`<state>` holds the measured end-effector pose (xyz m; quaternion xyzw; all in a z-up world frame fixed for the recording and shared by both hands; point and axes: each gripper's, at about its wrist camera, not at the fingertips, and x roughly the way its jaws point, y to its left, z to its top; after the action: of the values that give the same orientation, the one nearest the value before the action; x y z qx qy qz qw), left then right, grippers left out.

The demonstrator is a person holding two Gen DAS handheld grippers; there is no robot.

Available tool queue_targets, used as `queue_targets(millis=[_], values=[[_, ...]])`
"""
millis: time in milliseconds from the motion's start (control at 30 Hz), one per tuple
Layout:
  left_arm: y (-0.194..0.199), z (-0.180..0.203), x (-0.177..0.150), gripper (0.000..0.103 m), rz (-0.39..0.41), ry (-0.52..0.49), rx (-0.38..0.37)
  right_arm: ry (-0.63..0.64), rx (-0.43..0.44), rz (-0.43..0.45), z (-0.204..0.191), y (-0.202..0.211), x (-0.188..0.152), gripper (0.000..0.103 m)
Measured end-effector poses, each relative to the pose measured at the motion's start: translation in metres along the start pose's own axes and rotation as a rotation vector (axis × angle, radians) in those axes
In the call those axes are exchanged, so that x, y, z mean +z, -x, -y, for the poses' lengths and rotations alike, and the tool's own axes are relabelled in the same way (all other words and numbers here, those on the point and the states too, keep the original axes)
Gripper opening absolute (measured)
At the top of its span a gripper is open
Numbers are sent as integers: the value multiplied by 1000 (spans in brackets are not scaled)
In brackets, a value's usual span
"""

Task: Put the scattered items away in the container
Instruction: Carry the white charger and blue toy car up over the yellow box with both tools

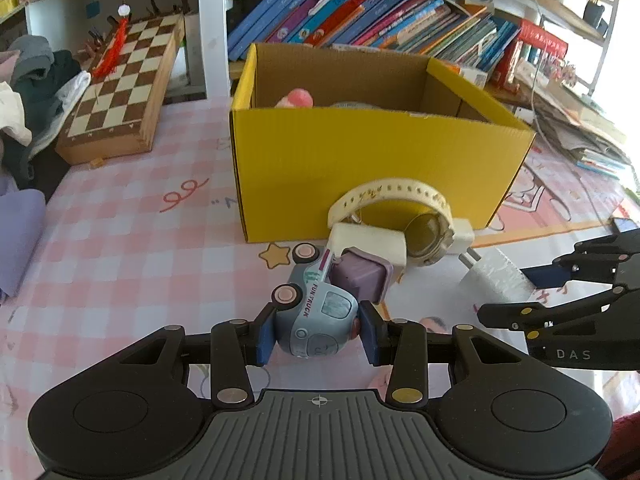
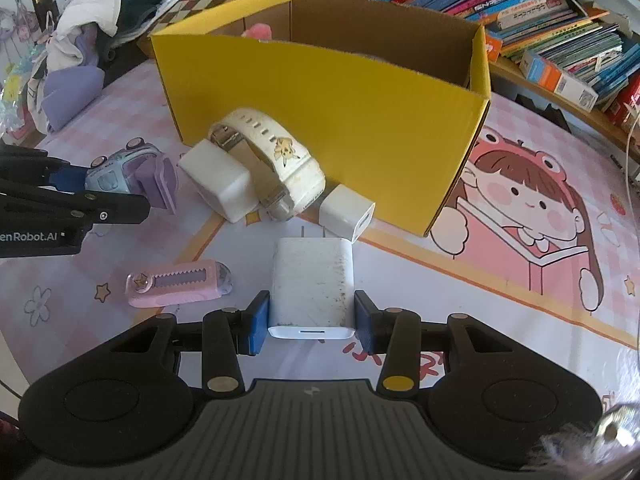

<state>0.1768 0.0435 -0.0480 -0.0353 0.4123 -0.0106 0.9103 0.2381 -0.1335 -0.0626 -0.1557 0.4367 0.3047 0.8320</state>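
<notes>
My left gripper (image 1: 318, 330) is shut on a pale blue toy truck (image 1: 318, 318) with a purple bin, on the table mat in front of the yellow cardboard box (image 1: 360, 160). The truck also shows in the right wrist view (image 2: 132, 174). My right gripper (image 2: 310, 322) is shut on a white charger (image 2: 312, 286), its prongs pointing toward the box (image 2: 340, 92). A white watch (image 2: 276, 156) lies on another white charger block (image 2: 218, 186) against the box front. A small white USB plug (image 2: 346, 212) and a pink comb-like case (image 2: 178, 284) lie on the mat. A pink toy (image 1: 298, 98) lies inside the box.
A chessboard (image 1: 124, 84) leans at the back left beside a pile of clothes (image 1: 28, 92). Shelves of books (image 1: 380, 16) stand behind the box. Stacked papers (image 1: 576, 128) lie at the right. The mat shows a cartoon girl print (image 2: 532, 196).
</notes>
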Motion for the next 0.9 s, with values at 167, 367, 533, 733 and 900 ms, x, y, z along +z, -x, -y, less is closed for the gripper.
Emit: queue_targets(millis=[167, 367, 533, 733, 900], values=[[9, 2, 2, 40, 22, 1, -12, -10, -7, 19, 1, 8, 1, 41], [21, 5, 7, 40, 58, -13, -22, -29, -11, 43, 4, 20, 2, 41], [31, 10, 13, 40, 94, -28, -32, -53, -11, 71, 9, 33, 5, 41], [44, 15, 20, 40, 137, -46, -44, -53, 6, 126, 9, 53, 11, 41], [54, 19, 29, 40, 171, -55, -58, -28, 27, 161, 4, 65, 19, 41]])
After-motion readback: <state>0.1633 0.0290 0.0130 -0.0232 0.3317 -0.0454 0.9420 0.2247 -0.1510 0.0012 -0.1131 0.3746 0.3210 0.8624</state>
